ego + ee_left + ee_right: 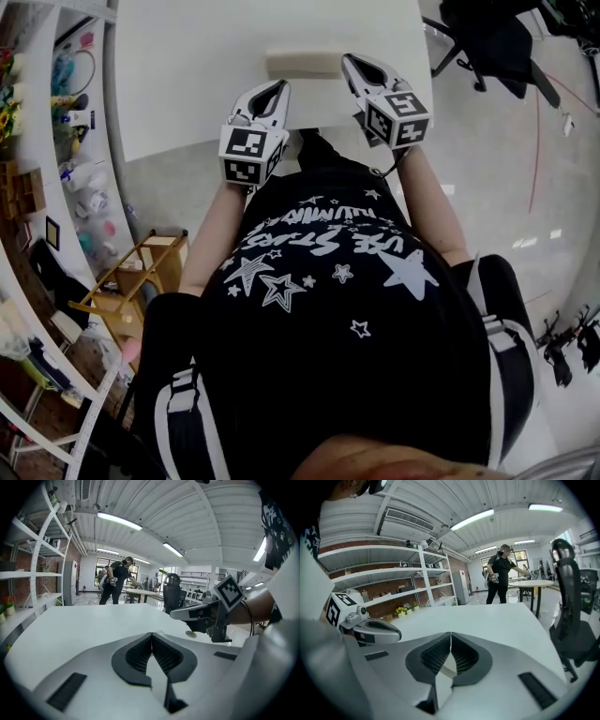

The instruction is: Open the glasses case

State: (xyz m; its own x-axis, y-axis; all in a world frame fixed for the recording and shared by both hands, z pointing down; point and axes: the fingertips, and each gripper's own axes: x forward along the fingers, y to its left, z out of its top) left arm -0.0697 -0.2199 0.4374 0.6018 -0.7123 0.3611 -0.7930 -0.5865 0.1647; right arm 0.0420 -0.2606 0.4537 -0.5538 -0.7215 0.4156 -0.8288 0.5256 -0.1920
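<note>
The left gripper [277, 86] has its fingers [138, 655] pressed together tip to tip, with nothing between them. The right gripper [350, 62] is the same: its ribbed fingers [436, 655] meet at the tips and grip nothing.

The glasses case [303, 63], a pale beige oblong, lies closed on the white table [187, 84]. It sits just ahead of the left fingertips and a little to their right. Its right end is just beside the right fingertips, on their left; the head view does not show whether they touch it. Neither gripper holds it.

Both grippers point forward over the near edge of the table, side by side and near each other, the right one a little further ahead. From each gripper's view the other one shows off to the side, above the tabletop. Beyond the fingers the table runs on bare. Past the right fingers, to their right, stands a black office chair [572, 620].
</note>
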